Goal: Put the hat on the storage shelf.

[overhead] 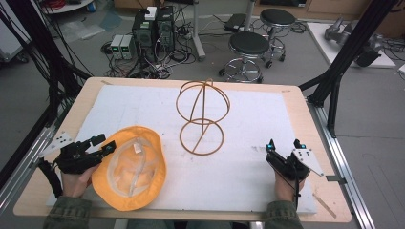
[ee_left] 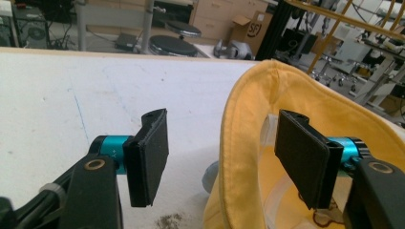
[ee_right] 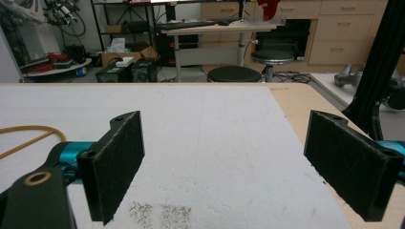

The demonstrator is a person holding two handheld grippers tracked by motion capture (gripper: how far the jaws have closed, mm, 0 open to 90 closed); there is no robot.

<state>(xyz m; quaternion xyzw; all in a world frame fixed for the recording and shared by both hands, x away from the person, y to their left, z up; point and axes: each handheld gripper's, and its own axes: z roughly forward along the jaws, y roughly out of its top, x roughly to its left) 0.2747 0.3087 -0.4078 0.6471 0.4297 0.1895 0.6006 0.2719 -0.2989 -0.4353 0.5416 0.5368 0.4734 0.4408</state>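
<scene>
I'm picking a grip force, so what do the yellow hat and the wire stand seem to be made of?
Hat: soft woven fabric, matte yellow; its brim shows a stitched, folded edge and a pale lining inside. Stand: thin rigid wire bent into hoops, probably metal with a smooth coppery-gold finish, though coated plastic cannot be ruled out. The left gripper straddles the brim without pressing.

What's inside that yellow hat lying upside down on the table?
The yellow hat shows a pale lining with seam tapes and a small label. One pad of the left tool sits inside the brim. The table beneath is covered.
</scene>
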